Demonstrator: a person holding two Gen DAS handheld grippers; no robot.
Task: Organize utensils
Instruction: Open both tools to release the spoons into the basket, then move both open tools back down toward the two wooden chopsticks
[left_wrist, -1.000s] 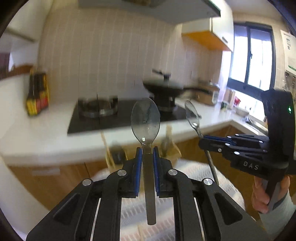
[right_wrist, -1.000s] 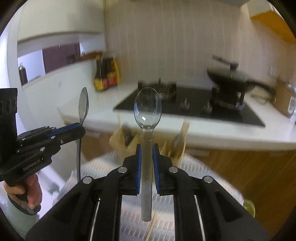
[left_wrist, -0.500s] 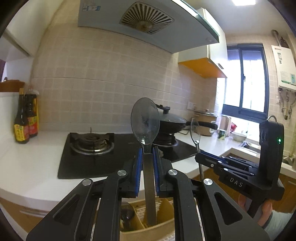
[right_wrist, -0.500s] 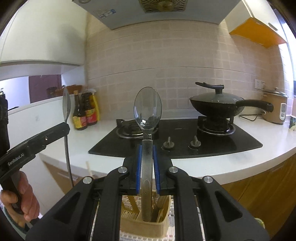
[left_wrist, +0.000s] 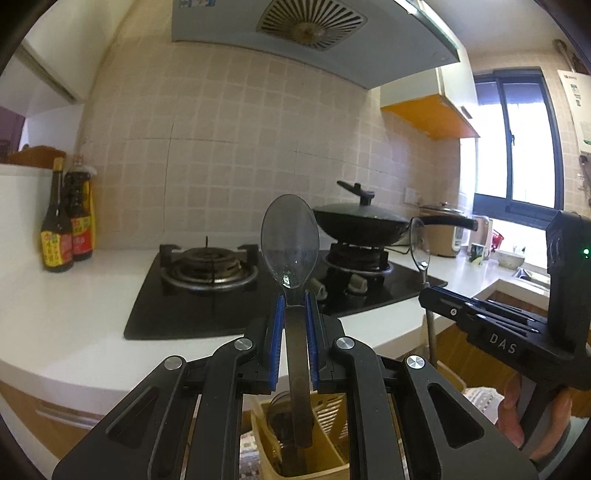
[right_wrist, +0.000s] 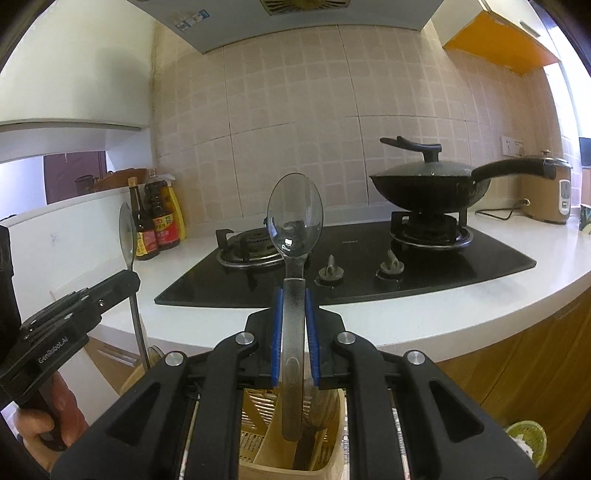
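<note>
Holding both spoons bowl-up, so the thing that matters here is how each handle lines up with the holder underneath.

The left gripper (left_wrist: 295, 332) has its fingers clamped tight on the neck of the dark spoon (left_wrist: 290, 236). Its long axis runs straight up and down, bowl at the top, and the handle tip hangs right in the mouth of the beige utensil holder (left_wrist: 325, 454), over the compartment that already has something dark standing in it. Can't tell if the tip is touching anything in there.

The right gripper (right_wrist: 294, 325) is closed the same way on the clear spoon (right_wrist: 294, 218), also upright. Its handle end sits above the slotted compartment of the same holder, seen here (right_wrist: 255, 435), just beside a wooden-looking utensil already inside.

Neither hand is obviously nearer; both tips look about level with the rim. The holder isn't on the counter (right_wrist: 480, 295), it sits lower, in front of the counter's front edge.

My guess: the next bit is a straight drop, and any tilt catches a handle on the divider.
</note>
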